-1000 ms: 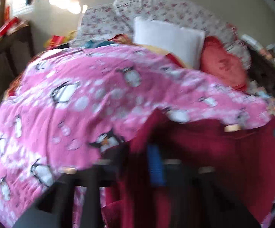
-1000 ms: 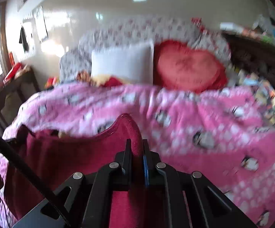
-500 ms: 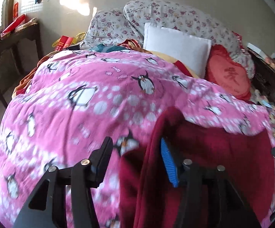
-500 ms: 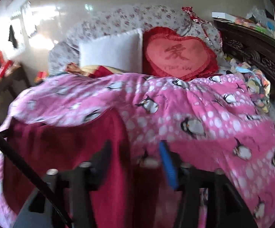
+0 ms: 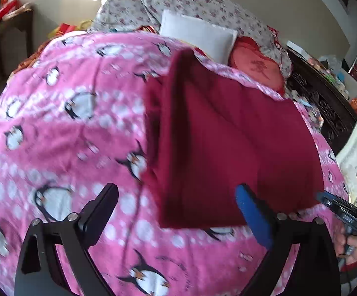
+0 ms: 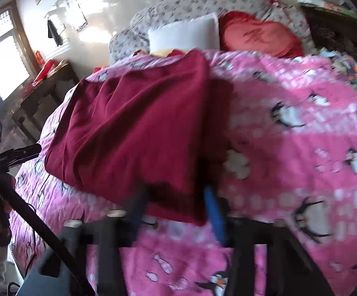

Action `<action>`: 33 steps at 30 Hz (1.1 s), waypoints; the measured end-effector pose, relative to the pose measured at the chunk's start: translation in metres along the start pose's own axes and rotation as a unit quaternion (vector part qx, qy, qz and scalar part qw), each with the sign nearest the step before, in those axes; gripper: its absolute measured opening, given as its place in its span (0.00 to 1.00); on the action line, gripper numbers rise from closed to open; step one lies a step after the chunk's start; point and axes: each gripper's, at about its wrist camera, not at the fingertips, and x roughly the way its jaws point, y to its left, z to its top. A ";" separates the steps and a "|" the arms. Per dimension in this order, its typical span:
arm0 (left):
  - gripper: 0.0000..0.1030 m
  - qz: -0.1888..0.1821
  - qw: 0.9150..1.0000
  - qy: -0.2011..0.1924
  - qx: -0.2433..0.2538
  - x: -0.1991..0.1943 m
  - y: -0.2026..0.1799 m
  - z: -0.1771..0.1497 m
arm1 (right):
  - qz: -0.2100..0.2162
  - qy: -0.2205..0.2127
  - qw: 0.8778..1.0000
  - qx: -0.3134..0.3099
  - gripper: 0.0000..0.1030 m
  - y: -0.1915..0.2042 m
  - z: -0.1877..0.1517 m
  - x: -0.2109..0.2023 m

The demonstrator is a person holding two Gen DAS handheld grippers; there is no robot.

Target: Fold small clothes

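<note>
Dark red fleece garment (image 5: 227,133) is lying folded on the pink penguin-print blanket (image 5: 67,128), released to settle flat. Left gripper (image 5: 176,209) fingers have just been opening wide, empty. Right gripper (image 6: 176,207) fingers have been narrowing, part-open around the garment's near edge, probably not gripping.

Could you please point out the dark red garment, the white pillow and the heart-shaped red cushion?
dark red garment (image 5: 227,133), left wrist view, middle of the flat folded cloth.
white pillow (image 5: 198,37), left wrist view, centre of its face.
heart-shaped red cushion (image 6: 259,37), right wrist view, middle of its front.

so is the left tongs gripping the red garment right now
No, the left tongs stand wide open, having just been opening, and the red garment lies loose on the pink blanket.
</note>
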 end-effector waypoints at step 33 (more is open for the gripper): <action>0.52 0.130 0.985 -0.025 0.112 0.005 -0.057 0.029 | -0.080 -0.036 0.993 -0.078 0.53 0.061 0.043 -0.021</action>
